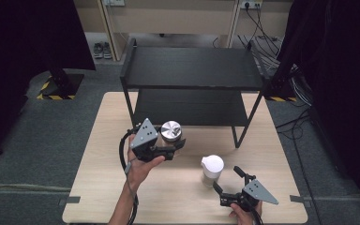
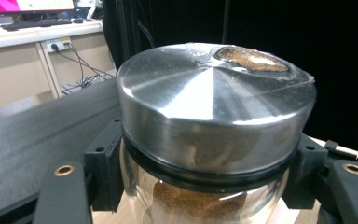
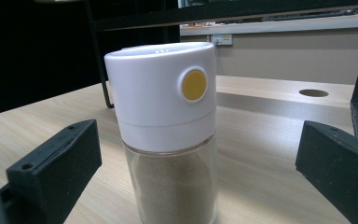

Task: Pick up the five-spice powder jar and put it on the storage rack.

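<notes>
Left tongs clamp the steel-lidded jar; right tongs gape near the white-capped shaker.

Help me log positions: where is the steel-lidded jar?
In the high view, the steel-lidded jar sits clamped in the left tool, left of centre, before the black shelf.

Left gripper raised off bench, jaws clamped. Right gripper low, jaws spread wide.
</notes>
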Available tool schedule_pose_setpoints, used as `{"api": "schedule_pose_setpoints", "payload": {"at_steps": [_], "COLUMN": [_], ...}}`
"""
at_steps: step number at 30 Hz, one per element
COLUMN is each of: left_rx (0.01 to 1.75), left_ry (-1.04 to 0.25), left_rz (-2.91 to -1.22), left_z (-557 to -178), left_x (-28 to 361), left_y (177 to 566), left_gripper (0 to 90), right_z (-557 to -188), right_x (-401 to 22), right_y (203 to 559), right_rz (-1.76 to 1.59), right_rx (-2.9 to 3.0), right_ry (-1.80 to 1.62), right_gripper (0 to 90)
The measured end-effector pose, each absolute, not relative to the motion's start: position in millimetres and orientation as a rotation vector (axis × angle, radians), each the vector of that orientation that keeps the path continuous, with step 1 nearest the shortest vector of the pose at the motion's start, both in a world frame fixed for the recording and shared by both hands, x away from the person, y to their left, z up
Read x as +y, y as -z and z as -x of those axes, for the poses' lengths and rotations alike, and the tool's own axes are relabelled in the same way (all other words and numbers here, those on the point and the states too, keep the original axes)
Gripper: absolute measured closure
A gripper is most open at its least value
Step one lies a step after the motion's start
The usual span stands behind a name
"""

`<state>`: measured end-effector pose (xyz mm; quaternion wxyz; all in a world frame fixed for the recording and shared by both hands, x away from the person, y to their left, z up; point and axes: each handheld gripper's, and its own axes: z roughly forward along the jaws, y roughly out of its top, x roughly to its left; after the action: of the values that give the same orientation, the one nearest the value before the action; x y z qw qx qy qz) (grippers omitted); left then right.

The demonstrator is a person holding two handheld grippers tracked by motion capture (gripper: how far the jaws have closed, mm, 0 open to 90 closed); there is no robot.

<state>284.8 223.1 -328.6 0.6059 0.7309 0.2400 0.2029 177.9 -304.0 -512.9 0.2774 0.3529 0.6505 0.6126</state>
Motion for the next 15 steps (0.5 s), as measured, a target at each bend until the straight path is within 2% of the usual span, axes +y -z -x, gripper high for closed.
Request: {"api": "schedule_pose_setpoints", "payload": {"at_steps": [15], "left_rx": [0.529], "left_ry": [-0.402], "left_rz": [-1.660], "left_z": [-312.0], "left_x": [247.0], "left_y": [271.3], "left_gripper": [30.8], "right_z": [-177.3], "right_x": [-304.0], "right_y": [513.0], "right_rz": [-0.952], "right_rx": [1.745], "right_ry": [-1.641], "right_gripper": [0.4]}}
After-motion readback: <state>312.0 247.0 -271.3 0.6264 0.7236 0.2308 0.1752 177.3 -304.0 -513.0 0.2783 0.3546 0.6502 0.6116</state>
